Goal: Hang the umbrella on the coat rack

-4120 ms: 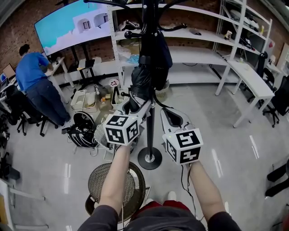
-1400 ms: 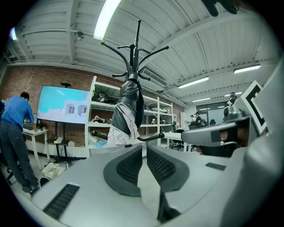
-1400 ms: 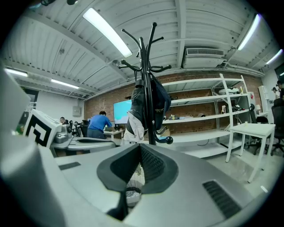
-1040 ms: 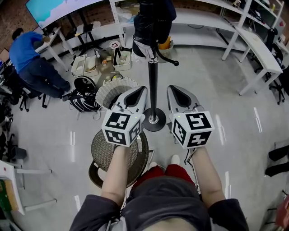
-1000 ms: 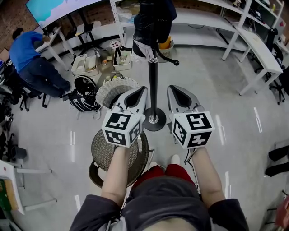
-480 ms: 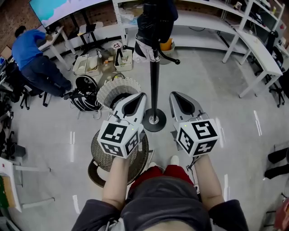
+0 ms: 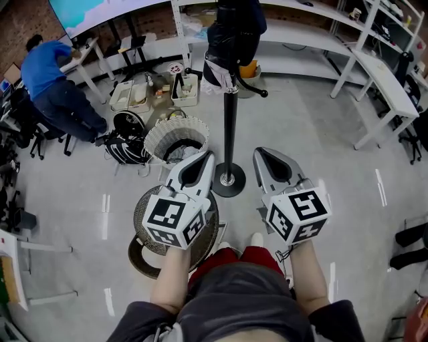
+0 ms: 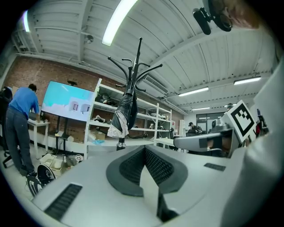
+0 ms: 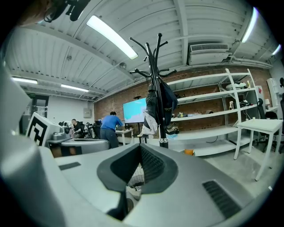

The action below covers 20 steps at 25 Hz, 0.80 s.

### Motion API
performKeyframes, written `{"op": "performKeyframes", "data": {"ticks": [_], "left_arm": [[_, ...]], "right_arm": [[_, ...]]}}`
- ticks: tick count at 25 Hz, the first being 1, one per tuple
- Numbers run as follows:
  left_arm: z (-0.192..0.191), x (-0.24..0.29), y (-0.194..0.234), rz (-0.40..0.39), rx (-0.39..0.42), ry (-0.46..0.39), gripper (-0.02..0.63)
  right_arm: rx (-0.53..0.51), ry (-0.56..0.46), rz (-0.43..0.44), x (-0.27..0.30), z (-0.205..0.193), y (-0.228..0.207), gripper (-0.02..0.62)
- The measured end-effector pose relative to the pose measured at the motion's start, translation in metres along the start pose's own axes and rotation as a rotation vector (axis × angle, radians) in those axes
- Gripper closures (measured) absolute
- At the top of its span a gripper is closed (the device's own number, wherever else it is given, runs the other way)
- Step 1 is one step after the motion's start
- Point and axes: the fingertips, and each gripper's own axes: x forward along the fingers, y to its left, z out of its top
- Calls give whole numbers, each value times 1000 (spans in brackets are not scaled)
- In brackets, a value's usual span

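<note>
Jaws of left gripper and right gripper closed together, nothing held. Umbrella seen hung on coat rack, top centre. Risk: slip-off if loosely hooked.

Brightness: bright and even in all three views, plain white indoor light.
Source: long ceiling tubes overhead. One glares pure white in each gripper view.
Screen: the wall screen glows cyan and looks slightly washed out.
Shadows: soft and faint on the pale floor, which carries short bright streaks.
Contrast: the coat rack stands as a dark silhouette against the lit ceiling.
Distortion: strong fisheye. The shelves bow towards the edges, and both gripper views are ringed by black corners.
Focus: the grey shells of the left gripper and the right gripper, close to the lens, are soft. The room behind them is sharper.
</note>
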Motion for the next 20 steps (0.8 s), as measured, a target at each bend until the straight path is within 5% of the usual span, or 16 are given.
{"op": "performKeyframes", "data": {"ticks": [20], "left_arm": [[8,-19,-7,-27,5,-19,594]], "right_arm": [[11,-65,6,-27,12,15,578]]}}
